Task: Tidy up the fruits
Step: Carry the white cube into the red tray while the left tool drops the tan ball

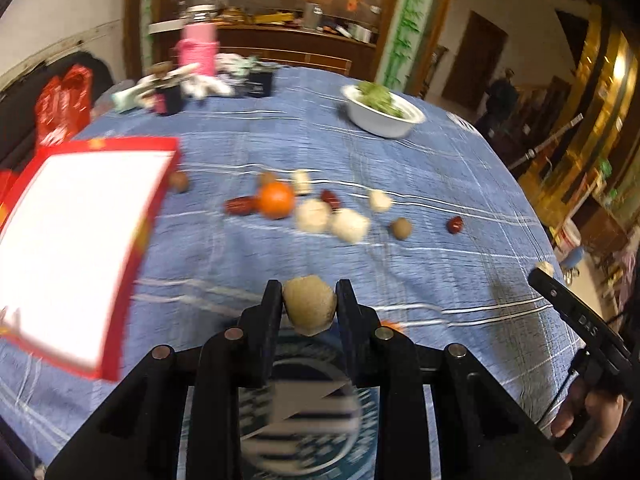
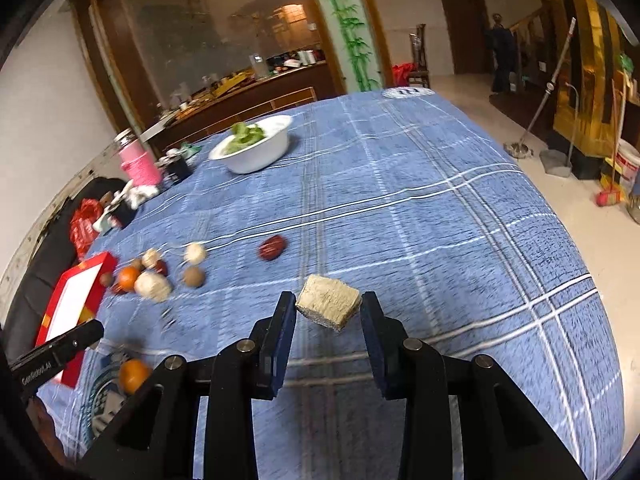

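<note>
My left gripper (image 1: 309,294) is shut on a tan round fruit (image 1: 309,305), held above the blue tablecloth (image 1: 420,184). My right gripper (image 2: 329,309) is shut on a beige square cake-like block (image 2: 329,301), held above the cloth. On the cloth lie an orange (image 1: 275,199), red dates (image 1: 239,205), pale puffy pieces (image 1: 349,225), a brown longan (image 1: 401,229) and a lone red date (image 1: 455,224). The same group shows in the right wrist view around the orange (image 2: 128,278), with the lone date (image 2: 273,247) apart. A second orange (image 2: 133,375) lies near my left gripper.
A red box with a white inside (image 1: 76,236) lies at the left. A white bowl of greens (image 1: 382,111) stands at the far side. A pink bottle (image 1: 198,46) and clutter stand at the back left. The table edge falls away on the right (image 2: 592,264).
</note>
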Demonstrator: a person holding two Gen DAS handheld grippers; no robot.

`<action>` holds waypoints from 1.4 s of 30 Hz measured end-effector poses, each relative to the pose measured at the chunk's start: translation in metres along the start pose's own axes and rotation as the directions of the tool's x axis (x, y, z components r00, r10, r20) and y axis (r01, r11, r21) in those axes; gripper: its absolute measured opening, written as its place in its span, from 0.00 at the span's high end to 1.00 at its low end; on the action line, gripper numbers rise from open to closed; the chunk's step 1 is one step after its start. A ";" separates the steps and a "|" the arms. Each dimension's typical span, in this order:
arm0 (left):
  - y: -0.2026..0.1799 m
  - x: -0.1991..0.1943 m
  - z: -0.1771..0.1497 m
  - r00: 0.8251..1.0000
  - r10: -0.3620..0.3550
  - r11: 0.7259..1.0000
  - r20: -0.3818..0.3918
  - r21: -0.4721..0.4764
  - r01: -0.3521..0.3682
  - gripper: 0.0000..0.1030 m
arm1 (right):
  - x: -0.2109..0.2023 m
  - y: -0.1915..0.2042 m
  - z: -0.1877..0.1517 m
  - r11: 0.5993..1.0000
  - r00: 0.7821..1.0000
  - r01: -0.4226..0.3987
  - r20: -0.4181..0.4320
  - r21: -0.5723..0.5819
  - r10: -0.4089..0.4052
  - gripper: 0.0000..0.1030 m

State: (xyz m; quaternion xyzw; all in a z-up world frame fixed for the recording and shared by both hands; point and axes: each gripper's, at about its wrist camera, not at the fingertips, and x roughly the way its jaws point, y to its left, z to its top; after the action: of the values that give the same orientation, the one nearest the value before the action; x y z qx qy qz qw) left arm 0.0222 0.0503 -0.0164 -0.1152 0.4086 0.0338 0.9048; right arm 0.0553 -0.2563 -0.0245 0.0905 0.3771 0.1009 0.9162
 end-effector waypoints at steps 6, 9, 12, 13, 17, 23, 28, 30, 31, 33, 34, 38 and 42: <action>0.071 -0.034 -0.007 0.994 0.075 0.988 0.080 -0.139 -0.063 0.76 | -0.017 0.073 -0.010 0.987 0.995 -0.097 -0.018 -0.128 0.095 0.67; 0.112 -0.043 -0.008 0.988 0.127 0.969 0.089 -0.223 -0.105 0.76 | -0.016 0.117 -0.015 0.967 0.987 -0.163 -0.045 -0.195 0.157 0.67; 0.148 -0.047 -0.010 0.981 0.176 0.947 0.087 -0.288 -0.144 0.76 | -0.012 0.165 -0.023 0.939 0.974 -0.225 -0.075 -0.262 0.212 0.67; 0.156 -0.047 -0.010 0.978 0.188 0.941 0.086 -0.301 -0.155 0.76 | -0.009 0.184 -0.026 0.926 0.969 -0.246 -0.087 -0.286 0.231 0.67; 0.187 -0.047 -0.010 0.968 0.239 0.917 0.080 -0.348 -0.198 0.76 | 0.004 0.244 -0.030 0.882 0.947 -0.320 -0.123 -0.347 0.296 0.67; 0.213 -0.037 -0.009 0.957 0.285 0.898 0.049 -0.364 -0.249 0.76 | 0.048 0.321 -0.030 0.820 0.898 -0.438 -0.226 -0.369 0.379 0.67; 0.233 -0.031 -0.011 0.943 0.332 0.874 0.009 -0.379 -0.304 0.76 | 0.085 0.369 -0.045 0.795 0.883 -0.459 -0.301 -0.396 0.360 0.67; 0.240 -0.030 -0.013 0.938 0.347 0.865 0.000 -0.386 -0.319 0.75 | 0.095 0.378 -0.054 0.794 0.887 -0.449 -0.313 -0.409 0.340 0.67; 0.243 -0.029 -0.014 0.935 0.355 0.862 -0.005 -0.385 -0.329 0.75 | 0.094 0.379 -0.056 0.794 0.887 -0.448 -0.315 -0.410 0.338 0.67; 0.247 -0.027 -0.016 0.933 0.360 0.854 -0.018 -0.397 -0.337 0.75 | 0.097 0.381 -0.060 0.794 0.890 -0.442 -0.316 -0.418 0.329 0.67; 0.249 -0.026 -0.016 0.933 0.359 0.851 -0.021 -0.403 -0.336 0.75 | 0.098 0.382 -0.061 0.794 0.889 -0.442 -0.319 -0.418 0.328 0.67; 0.254 -0.026 -0.018 0.945 0.327 0.868 -0.020 -0.390 -0.309 0.56 | 0.102 0.380 -0.062 0.800 0.886 -0.439 -0.343 -0.408 0.311 0.65; 0.255 -0.041 -0.024 0.958 0.281 0.891 0.063 -0.387 -0.236 0.28 | 0.091 0.373 -0.061 0.806 0.893 -0.432 -0.320 -0.404 0.317 0.48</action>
State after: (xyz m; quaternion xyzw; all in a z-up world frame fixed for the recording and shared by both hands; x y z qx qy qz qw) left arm -0.0616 0.2942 -0.0474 -0.2284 0.3526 0.2382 0.8757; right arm 0.0316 0.1315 -0.0380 -0.0713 0.4229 0.3781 0.8204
